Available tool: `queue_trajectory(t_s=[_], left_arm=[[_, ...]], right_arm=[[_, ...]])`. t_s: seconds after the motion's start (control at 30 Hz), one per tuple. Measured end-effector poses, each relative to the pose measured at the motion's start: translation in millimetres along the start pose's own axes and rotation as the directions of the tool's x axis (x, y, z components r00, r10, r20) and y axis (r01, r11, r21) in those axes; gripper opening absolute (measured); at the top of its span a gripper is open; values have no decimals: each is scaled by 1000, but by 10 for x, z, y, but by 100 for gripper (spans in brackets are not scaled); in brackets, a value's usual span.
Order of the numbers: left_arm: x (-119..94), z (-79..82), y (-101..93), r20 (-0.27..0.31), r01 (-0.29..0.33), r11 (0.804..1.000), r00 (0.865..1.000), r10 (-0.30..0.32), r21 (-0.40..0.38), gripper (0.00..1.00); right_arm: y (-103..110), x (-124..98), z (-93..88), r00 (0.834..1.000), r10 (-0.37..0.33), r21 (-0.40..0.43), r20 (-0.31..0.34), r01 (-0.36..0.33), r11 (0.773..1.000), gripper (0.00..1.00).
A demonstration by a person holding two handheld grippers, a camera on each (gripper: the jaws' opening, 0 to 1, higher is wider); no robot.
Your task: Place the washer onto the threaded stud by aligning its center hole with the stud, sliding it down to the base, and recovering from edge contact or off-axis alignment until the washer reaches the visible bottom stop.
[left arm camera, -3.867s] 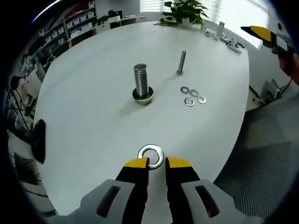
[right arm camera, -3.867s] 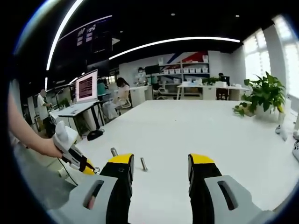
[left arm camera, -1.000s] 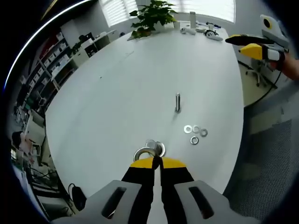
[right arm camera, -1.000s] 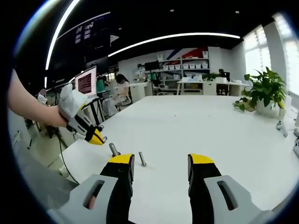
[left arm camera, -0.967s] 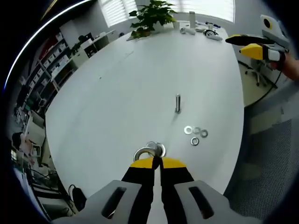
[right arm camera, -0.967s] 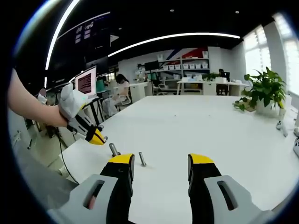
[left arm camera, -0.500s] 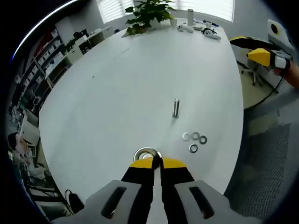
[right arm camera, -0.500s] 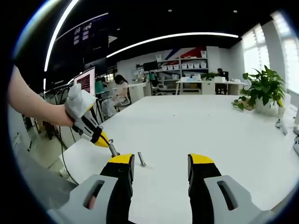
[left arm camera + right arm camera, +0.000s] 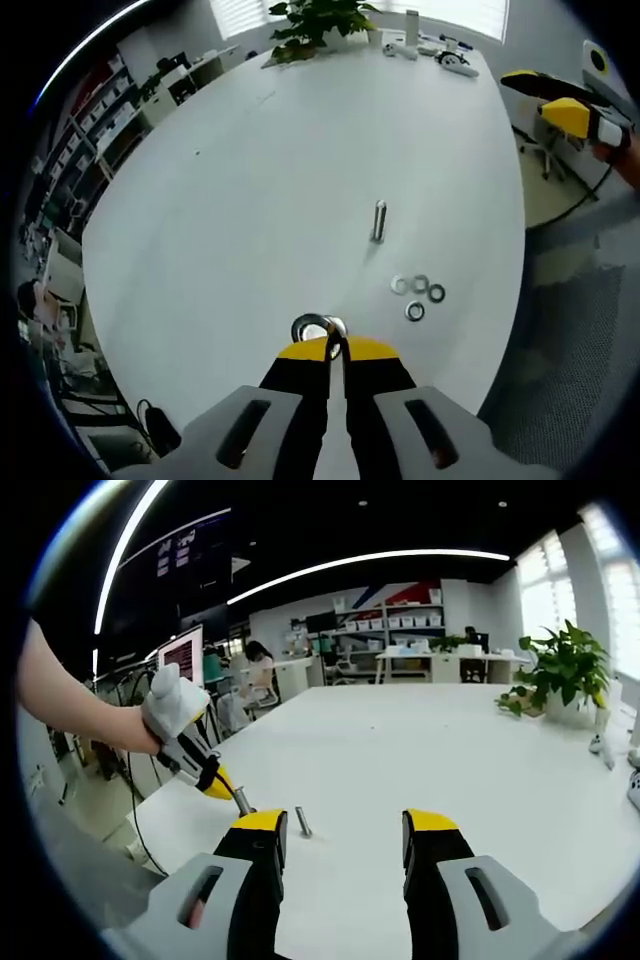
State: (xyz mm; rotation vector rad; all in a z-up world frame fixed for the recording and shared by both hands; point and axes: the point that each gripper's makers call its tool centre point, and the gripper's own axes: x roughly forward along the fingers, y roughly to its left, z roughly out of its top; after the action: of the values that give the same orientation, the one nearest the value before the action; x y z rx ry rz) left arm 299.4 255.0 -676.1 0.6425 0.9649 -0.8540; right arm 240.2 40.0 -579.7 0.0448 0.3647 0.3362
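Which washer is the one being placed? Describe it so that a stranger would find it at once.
Start from the big white table and go to its near edge, at the yellow tips of the left claw. The large washer is pinched there, over the thick stud. The four loose washers beside the thin bolt are far smaller.

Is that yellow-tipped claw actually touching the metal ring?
Touching: in the left gripper view, the left claw has its tips pinched shut on the washer.
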Motion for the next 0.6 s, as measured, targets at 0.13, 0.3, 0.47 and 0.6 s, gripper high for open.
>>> queue_trajectory(t_s=[0.13, 0.3, 0.47, 0.6], left_arm=[[-11, 6, 12, -4, 3, 1000, 1000, -3, -20, 2], [-63, 52, 16, 35, 17, 997, 999, -14, -73, 1], [-46, 49, 25, 36, 14, 997, 999, -11, -70, 2], [-33, 61, -23, 38, 21, 998, 999, -18, -58, 1]], right_arm=[[-13, -2, 1, 1000, 0, 5, 1, 0, 1000, 49], [-25, -4, 17, 1000, -5, 16, 8, 4, 1000, 49], [-39, 2, 9, 1000, -6, 22, 6, 6, 1000, 49], [-44, -4, 3, 1000, -7, 26, 4, 7, 1000, 49]])
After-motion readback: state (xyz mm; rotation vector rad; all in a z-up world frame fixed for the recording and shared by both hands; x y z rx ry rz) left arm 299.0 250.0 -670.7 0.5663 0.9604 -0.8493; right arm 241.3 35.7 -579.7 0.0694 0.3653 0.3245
